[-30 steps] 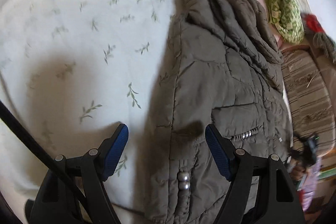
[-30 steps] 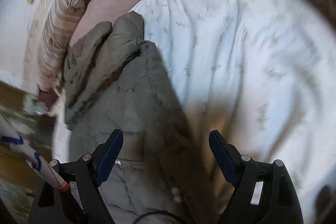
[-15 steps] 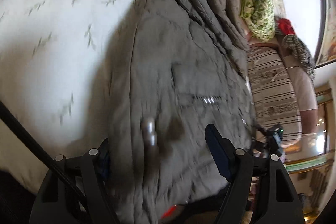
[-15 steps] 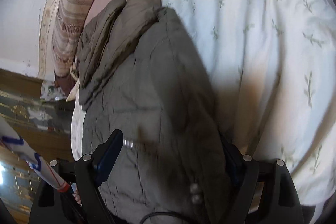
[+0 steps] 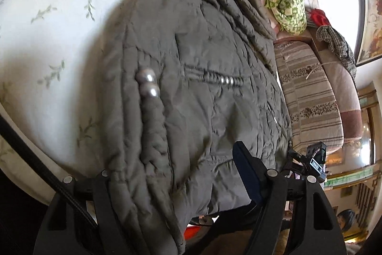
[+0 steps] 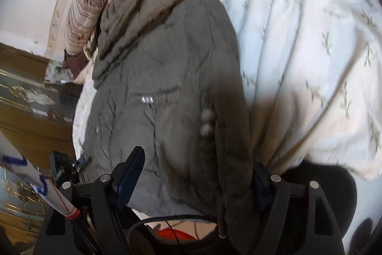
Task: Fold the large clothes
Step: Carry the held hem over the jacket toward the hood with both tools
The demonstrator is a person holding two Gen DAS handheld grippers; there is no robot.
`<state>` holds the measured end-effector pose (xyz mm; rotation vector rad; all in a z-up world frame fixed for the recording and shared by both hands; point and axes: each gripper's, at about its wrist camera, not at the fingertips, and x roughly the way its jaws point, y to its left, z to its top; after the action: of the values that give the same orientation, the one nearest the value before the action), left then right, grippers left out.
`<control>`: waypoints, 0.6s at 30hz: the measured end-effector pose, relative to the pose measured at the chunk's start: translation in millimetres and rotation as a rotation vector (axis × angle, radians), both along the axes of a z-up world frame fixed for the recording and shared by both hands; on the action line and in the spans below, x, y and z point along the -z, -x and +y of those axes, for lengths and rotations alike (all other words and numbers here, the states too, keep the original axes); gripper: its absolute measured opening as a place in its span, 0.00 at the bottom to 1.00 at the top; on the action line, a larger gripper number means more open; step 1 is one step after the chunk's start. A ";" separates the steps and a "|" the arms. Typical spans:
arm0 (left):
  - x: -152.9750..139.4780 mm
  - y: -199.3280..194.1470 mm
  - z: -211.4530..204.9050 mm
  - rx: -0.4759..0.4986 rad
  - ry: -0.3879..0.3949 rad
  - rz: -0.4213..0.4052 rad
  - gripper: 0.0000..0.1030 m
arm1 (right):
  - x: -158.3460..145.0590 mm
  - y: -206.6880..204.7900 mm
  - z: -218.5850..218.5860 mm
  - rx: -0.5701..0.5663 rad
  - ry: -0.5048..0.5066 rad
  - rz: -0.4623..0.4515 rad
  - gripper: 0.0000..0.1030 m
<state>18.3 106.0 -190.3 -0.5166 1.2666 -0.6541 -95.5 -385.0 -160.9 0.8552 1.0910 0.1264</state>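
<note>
White leaf-print bedspread [image 5: 55, 23]; jacket [image 5: 191, 78] hem now between both tools, right [image 6: 191, 173] closing, grip seemingly unmade.

The jacket [image 5: 191, 87] covers the left finger of the left gripper [image 5: 181, 171] and most of the right pad of the right gripper [image 6: 198, 176]. Its hem runs out of both pictures below. The snaps [image 6: 206, 122] look blurred.
</note>
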 end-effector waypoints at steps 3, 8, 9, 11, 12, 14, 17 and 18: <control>-1.0 6.7 1.3 -0.002 0.015 -0.013 0.71 | -4.0 7.4 4.1 -0.016 0.028 -0.007 0.66; 6.6 4.2 5.4 -0.028 0.035 0.018 0.70 | -3.6 21.2 -1.8 0.003 0.037 -0.030 0.50; 7.6 4.5 5.3 -0.033 0.036 0.019 0.70 | 0.6 22.1 -3.5 0.014 0.025 -0.024 0.49; 7.2 5.4 5.1 -0.033 0.032 0.013 0.70 | 8.1 23.1 -5.1 0.025 0.010 -0.010 0.50; 6.0 6.4 3.9 -0.031 0.022 0.007 0.70 | 11.3 23.7 -4.8 0.028 0.007 -0.006 0.50; 3.0 9.5 -0.2 -0.025 -0.013 -0.008 0.70 | 13.5 25.1 -4.0 0.031 0.013 -0.007 0.51; -3.7 16.6 -7.4 -0.040 -0.132 -0.041 0.46 | 11.1 26.9 -1.1 0.021 0.051 -0.004 0.53; -7.0 18.4 -8.5 -0.052 -0.181 -0.051 0.40 | 10.5 27.5 0.2 0.022 0.064 -0.003 0.52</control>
<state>-0.1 97.5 -183.3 -0.3803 1.2468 -0.5007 -122.9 -384.9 -171.4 0.8088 1.0770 0.0744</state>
